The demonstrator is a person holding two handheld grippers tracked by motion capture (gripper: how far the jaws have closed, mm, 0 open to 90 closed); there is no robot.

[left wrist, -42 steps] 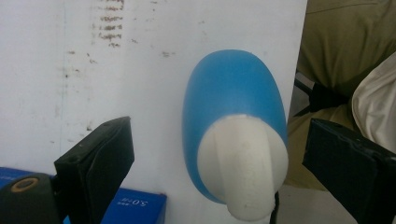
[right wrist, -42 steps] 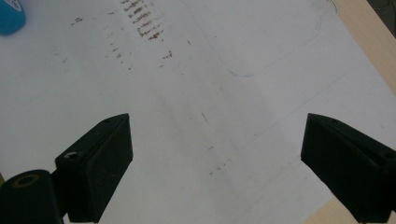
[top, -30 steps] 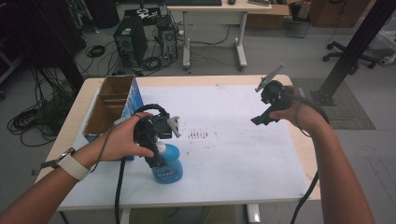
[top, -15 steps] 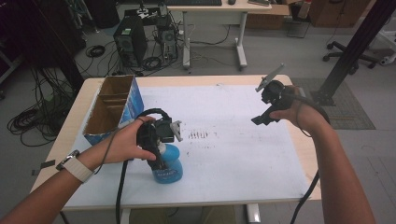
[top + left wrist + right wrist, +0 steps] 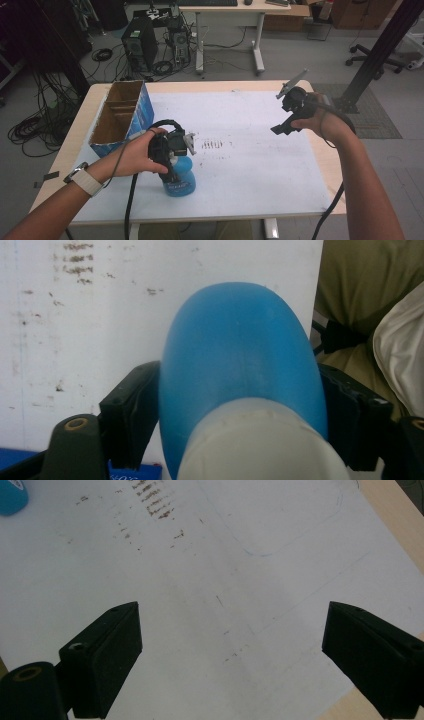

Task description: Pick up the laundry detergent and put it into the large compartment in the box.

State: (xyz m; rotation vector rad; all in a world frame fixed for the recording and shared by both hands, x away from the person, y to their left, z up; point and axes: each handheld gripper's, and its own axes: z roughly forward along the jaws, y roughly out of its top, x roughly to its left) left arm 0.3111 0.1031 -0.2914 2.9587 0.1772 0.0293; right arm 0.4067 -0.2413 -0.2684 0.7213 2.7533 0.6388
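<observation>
High view had the left hand-held gripper [image 5: 172, 157] coming down over the upright blue plastic bottle with a white cap [image 5: 179, 181] near the desk's [image 5: 250, 165] front edge, jaws just closing, clenched on its sides. Right hand-held gripper [image 5: 280, 129] hung released, well apart.

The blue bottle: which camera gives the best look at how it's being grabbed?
The left gripper view: the blue bottle sits between the left gripper's black jaws, which have just been closing and now press its sides. The high view shows the bottle standing on the table, half hidden by the hand. The right gripper view catches just a blue sliver.
</observation>
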